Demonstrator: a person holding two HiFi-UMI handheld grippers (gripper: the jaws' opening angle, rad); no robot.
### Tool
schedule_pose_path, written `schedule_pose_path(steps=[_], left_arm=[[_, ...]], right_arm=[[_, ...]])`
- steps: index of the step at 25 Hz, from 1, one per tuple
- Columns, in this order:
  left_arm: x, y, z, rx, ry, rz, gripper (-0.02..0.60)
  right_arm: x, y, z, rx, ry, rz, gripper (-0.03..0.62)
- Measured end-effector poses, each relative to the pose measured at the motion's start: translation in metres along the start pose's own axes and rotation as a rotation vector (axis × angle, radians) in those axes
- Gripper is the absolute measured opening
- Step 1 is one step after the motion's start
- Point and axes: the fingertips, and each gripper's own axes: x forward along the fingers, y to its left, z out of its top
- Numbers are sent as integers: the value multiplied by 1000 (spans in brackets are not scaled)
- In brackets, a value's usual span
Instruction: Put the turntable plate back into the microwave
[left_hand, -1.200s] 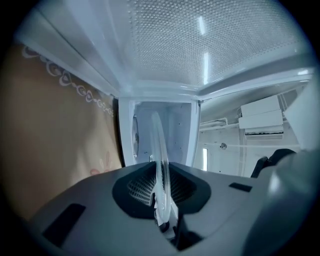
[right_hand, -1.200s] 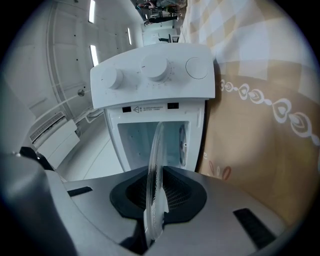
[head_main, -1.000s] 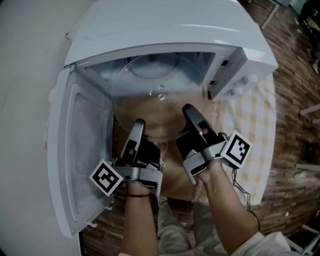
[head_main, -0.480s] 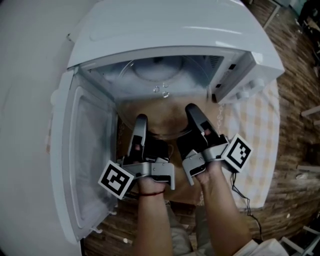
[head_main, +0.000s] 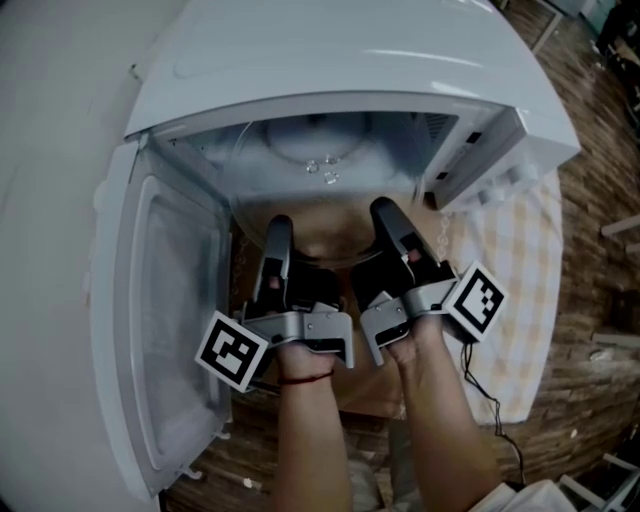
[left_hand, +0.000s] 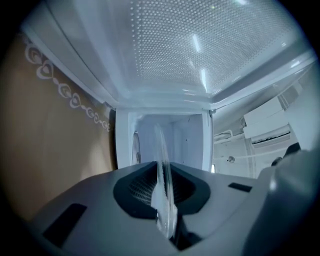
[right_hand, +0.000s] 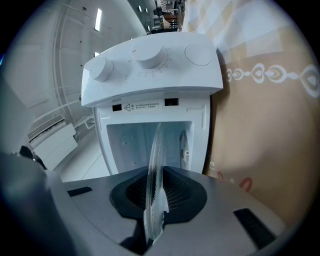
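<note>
Glass plate, head view: the turntable plate (head_main: 322, 228) was pinched at its near rim by both grippers, far part already past the front edge of the microwave (head_main: 330, 50) opening, near rim out over the tablecloth (head_main: 520, 320).
Grippers, head view: left gripper (head_main: 278, 228) and right gripper (head_main: 386, 212) sat side by side, door (head_main: 165, 320) swung wide at the left.
Left gripper view: plate was edge-on, jaws narrow and clamped on the rim. They'd just been closing in a bit with the rim between them.
Right gripper view: same deal, jaws nearly together on the rim.
Step, my guess: sliding the plate into the cavity, partway there.
Next move needed: keep it flat, push deeper, line its middle up over the round fitting (right_hand: 184, 146) on the cavity floor, lower, then let go.
Only the head view showed: how far in the plate was.
Only the right gripper view showed: the knobs (right_hand: 148, 56), plus that floor fitting clearly.
</note>
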Motion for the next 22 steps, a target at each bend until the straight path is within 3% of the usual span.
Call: schedule_pose_path(steps=[14, 22], left_arm=[[20, 4, 4, 6, 9, -15, 34], [40, 12, 11, 42, 36, 26, 34]], right_arm=[[18, -5, 8, 14, -9, 0, 49], [38, -13, 14, 34, -20, -31, 49]])
